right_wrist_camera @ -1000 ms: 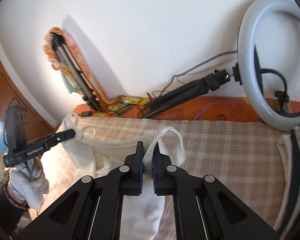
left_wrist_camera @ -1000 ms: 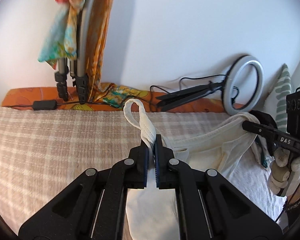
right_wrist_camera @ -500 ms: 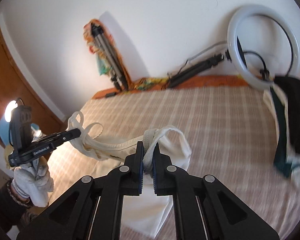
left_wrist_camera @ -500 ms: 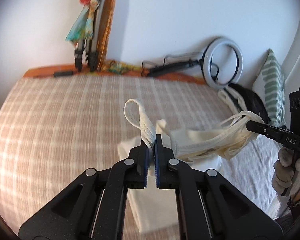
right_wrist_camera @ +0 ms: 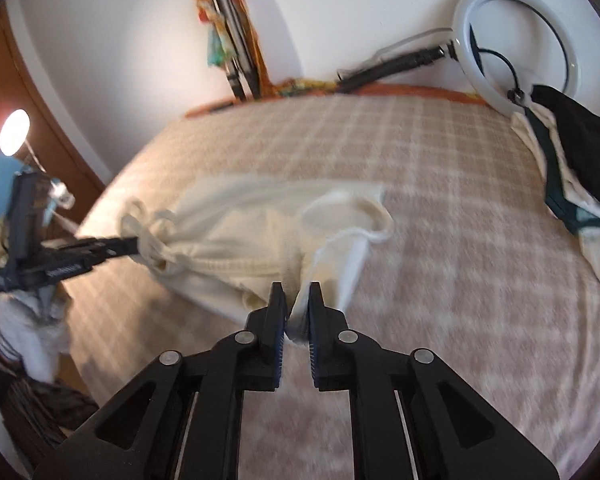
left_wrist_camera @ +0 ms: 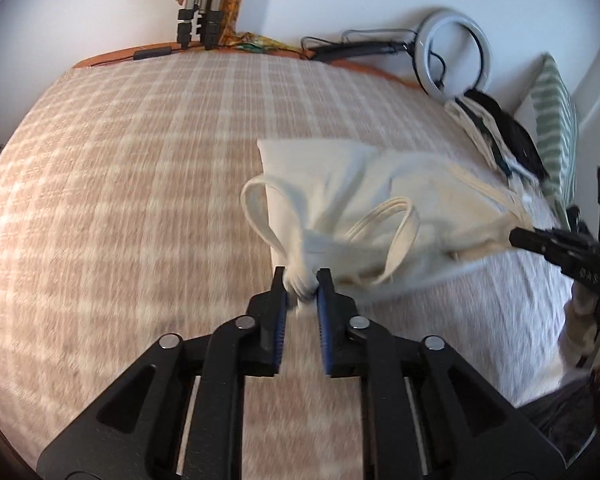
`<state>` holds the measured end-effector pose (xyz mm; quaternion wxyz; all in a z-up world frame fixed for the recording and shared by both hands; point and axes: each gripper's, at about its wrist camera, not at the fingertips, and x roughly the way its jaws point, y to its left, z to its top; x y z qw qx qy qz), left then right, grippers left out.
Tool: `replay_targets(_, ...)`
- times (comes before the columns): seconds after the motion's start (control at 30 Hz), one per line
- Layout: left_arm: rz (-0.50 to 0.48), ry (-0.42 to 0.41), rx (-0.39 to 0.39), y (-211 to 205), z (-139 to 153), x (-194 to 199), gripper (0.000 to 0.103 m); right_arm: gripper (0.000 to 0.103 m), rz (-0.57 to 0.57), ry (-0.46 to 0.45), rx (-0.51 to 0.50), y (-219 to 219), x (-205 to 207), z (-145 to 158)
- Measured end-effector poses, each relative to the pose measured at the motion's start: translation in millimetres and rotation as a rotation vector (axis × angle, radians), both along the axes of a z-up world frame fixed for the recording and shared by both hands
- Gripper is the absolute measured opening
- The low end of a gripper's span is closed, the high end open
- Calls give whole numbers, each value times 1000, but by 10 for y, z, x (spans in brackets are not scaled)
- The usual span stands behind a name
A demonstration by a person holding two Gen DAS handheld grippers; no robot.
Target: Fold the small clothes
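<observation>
Cream cotton sleeveless top (left_wrist_camera: pixel 384 204) spread across checked beige bedspread (left_wrist_camera: pixel 111 184), shoulder straps pinched in left gripper (left_wrist_camera: pixel 302 280) and right gripper (right_wrist_camera: pixel 295 300); best lowered flat, kept taut, before release.

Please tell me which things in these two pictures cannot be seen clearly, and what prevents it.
- Cream top: motion blur in both wrist views hides its shape; neither shows whether it is already folded.
- Left gripper and right gripper: jaws parted with strap fabric between; how firmly they pinch cannot be told.
- Pile of clothes: cut off by the right wrist view's edge.
- Gloved hand: blurred, partly behind the gripper body.
</observation>
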<state>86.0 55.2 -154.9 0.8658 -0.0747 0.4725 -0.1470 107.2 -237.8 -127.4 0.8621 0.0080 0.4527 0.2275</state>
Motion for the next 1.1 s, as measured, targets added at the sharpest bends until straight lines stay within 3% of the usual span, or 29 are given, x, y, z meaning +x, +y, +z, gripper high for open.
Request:
replay_targets(0.1, -28, 0, 7, 51, 100, -183, 16, 10, -12, 50, -55, -78, -110, -29)
replay_targets(0.2, -54, -23, -14, 87, 254, -351, 16, 10, -26, 14, -97, -126, -278, 80)
replay_targets(0.33, -60, -80, -68, 59, 505, -407, 16, 10, -5, -57, -20, -74, -358, 317)
replay_targets(0.47, -18, -115, -83, -1, 609, -224, 16, 10, 29, -42, 9, 111, -127, 299)
replay_targets(0.6, 5, -82, -104, -37, 493, 84, 16, 10, 28, 6, -50, 297, 128, 70)
replay_targets(0.77, -4, 24, -27, -162, 32, 310, 16, 10, -5, 137, -116, 208, 188, -242)
replay_targets(0.87, -35, 67, 39, -200, -170, 258, 16, 10, 10, 153, -184, 106, -5, -339)
replay_targets(0.97, -51, 61, 71, -177, -184, 162, 16, 10, 18, 149, -136, -27, -98, -289)
replay_targets(1.1, -19, 36, 22, -72, -66, 128, 16, 10, 13, 136, 10, -188, -89, -123)
